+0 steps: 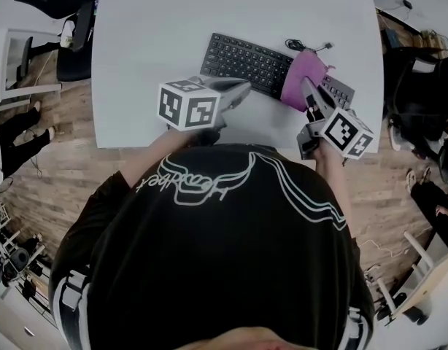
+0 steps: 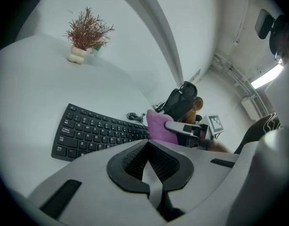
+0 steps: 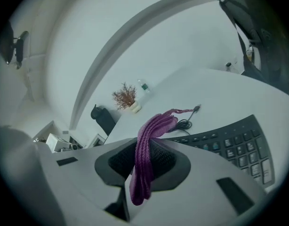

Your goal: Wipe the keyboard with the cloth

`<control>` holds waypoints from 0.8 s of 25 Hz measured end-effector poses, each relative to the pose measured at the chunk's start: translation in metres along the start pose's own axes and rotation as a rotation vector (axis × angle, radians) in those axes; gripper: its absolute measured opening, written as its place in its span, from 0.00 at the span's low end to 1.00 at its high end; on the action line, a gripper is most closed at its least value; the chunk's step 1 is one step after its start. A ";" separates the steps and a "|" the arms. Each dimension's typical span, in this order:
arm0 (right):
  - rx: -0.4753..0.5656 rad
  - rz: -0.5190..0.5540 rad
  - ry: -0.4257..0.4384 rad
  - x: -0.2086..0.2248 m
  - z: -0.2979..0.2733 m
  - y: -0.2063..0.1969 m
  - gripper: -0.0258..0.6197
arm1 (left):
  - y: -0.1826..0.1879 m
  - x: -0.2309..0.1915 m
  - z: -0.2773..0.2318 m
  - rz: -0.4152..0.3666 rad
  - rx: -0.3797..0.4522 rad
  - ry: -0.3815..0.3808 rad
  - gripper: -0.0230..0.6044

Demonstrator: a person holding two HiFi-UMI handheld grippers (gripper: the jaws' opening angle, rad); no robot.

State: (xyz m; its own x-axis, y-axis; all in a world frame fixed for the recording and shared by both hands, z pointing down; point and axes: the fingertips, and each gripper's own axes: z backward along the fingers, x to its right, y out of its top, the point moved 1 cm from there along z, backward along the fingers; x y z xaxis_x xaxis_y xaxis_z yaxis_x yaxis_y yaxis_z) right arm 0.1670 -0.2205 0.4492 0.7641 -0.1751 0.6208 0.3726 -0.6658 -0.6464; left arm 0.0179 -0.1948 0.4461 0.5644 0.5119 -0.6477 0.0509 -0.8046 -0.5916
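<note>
A black keyboard [image 1: 246, 60] lies slanted on the white table [image 1: 151, 28]. Over its right end a purple cloth [image 1: 303, 79] hangs folded, pinched in my right gripper [image 1: 309, 93]. The right gripper view has the cloth [image 3: 149, 140] running straight through the shut jaws of the right gripper [image 3: 142, 166], the keyboard [image 3: 229, 142] just beyond. My left gripper [image 1: 237, 93] hovers over the keyboard's near edge, shut with nothing in it. From the left gripper [image 2: 147, 166] I see the keyboard [image 2: 95, 131] ahead and the cloth [image 2: 158, 126] to the right.
The keyboard's coiled cable [image 1: 300, 44] lies behind its right end. A small potted dry plant [image 2: 85, 32] and a bottle [image 3: 144, 87] stand at the table's far side. An office chair [image 1: 71, 28] is off the left edge, dark bags [image 1: 421, 86] off the right.
</note>
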 end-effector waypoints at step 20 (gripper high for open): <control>-0.179 0.175 -0.031 -0.016 -0.080 -0.050 0.12 | -0.002 -0.039 0.034 0.038 0.003 0.049 0.04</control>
State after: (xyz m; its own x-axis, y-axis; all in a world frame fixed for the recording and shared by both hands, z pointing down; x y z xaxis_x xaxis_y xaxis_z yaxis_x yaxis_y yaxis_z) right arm 0.0943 -0.2423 0.5065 0.8257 -0.2781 0.4909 0.1364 -0.7458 -0.6520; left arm -0.0325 -0.2028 0.4566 0.6057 0.4656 -0.6453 0.0263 -0.8222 -0.5686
